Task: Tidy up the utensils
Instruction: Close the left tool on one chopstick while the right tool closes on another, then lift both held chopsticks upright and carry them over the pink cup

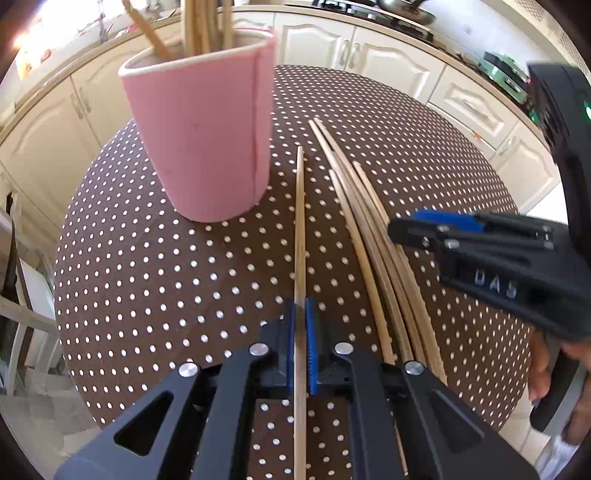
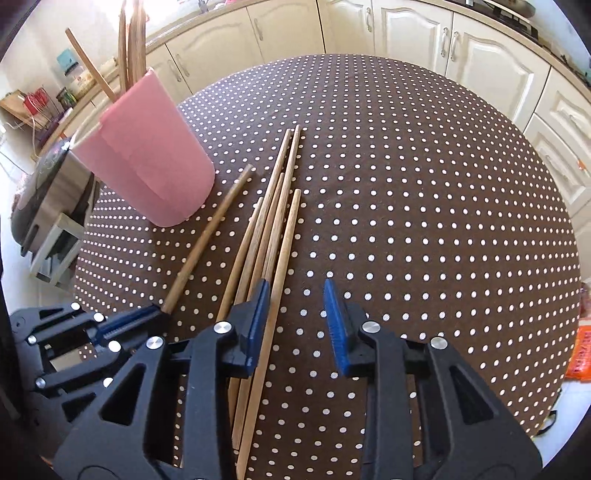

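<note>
A pink cup (image 1: 207, 140) stands on the dotted brown table (image 1: 166, 277) with several wooden chopsticks upright in it. My left gripper (image 1: 301, 332) is shut on a single chopstick (image 1: 300, 221) that lies pointing toward the cup's base. To its right lies a bundle of chopsticks (image 1: 373, 240), with my right gripper (image 1: 410, 227) over its near part. In the right wrist view the right gripper (image 2: 297, 321) is open. The outermost chopstick (image 2: 284, 251) of the bundle runs between its fingers beside the left pad (image 2: 258, 317), unpinched. The left gripper (image 2: 147, 314) holds the single chopstick (image 2: 207, 240) near the cup (image 2: 147, 158).
Cream cabinets (image 2: 406, 33) ring the table's far side, with a hob (image 1: 388, 11) on the counter. A silver cooker (image 2: 48, 199) sits on a stool left of the table. An orange packet (image 2: 580, 354) lies on the floor right. A hand (image 1: 554, 373) grips the right tool's handle.
</note>
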`<act>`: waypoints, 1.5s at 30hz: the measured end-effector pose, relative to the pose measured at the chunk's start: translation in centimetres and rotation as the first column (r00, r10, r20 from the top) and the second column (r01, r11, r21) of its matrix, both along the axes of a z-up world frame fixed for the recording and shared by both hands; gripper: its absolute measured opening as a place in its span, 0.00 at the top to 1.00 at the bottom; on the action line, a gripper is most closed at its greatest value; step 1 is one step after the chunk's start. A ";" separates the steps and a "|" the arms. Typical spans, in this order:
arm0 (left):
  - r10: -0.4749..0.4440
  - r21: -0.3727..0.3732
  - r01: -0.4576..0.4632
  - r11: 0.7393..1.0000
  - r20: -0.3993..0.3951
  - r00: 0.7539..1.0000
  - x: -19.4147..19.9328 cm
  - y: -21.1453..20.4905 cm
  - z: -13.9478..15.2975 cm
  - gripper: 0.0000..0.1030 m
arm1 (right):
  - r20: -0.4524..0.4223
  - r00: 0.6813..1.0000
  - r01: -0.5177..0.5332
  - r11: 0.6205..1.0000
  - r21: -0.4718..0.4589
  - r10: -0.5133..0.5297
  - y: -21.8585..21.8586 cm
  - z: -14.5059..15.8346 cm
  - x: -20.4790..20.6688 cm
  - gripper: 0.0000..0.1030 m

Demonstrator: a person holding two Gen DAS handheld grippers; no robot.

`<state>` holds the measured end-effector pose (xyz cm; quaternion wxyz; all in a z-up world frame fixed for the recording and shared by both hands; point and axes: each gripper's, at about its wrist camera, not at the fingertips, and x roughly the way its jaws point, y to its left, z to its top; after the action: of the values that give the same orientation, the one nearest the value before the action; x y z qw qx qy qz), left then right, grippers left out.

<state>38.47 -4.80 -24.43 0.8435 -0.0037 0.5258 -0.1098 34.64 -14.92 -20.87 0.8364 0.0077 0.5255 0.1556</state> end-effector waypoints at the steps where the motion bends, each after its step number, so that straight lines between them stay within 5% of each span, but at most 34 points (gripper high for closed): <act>1: 0.003 0.002 -0.003 1.000 0.004 1.000 0.2 0.1 0.1 0.94 | 0.001 1.000 0.000 1.000 -0.009 0.000 0.3 0.0 0.1 0.72; 6: 0.001 -0.007 -0.001 1.000 -0.002 1.000 2.1 0.0 0.3 0.93 | -0.025 0.999 -0.024 0.998 -0.059 0.023 1.7 0.0 0.9 0.74; 9: 0.010 0.000 -0.010 1.000 -0.002 1.000 3.2 -0.2 0.3 0.81 | -0.045 0.998 -0.048 0.995 -0.086 0.044 2.7 -0.2 1.5 0.74; 13: 0.020 0.007 -0.020 1.000 0.009 1.000 4.4 -0.3 0.1 0.79 | -0.063 0.995 -0.090 0.987 -0.136 0.082 4.5 -0.3 1.9 0.74; 17: 0.010 0.017 -0.010 1.000 0.028 1.000 5.3 -0.8 0.2 0.79 | -0.065 0.993 -0.110 0.972 -0.209 0.099 5.8 -0.5 2.3 0.85; 22: 0.018 0.046 -0.020 0.999 0.053 0.998 6.3 -1.6 0.1 0.94 | -0.059 0.993 -0.116 0.972 -0.204 0.106 6.3 -0.6 2.7 0.90; 31: 0.021 -0.018 -0.020 1.000 0.062 0.998 5.4 -1.2 -0.1 0.94 | -0.029 0.996 -0.093 0.985 -0.147 0.089 5.4 -0.2 2.3 0.94; 45: -0.033 -0.133 0.069 0.989 0.253 0.967 0.3 -0.4 4.9 0.94 | 0.053 0.996 -0.074 0.997 0.003 0.074 2.2 3.2 -1.0 0.94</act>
<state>38.75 -5.24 -19.54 0.8974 -0.0358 0.4063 -0.1679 33.66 -12.77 -17.68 0.8437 -0.0140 0.5028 0.1878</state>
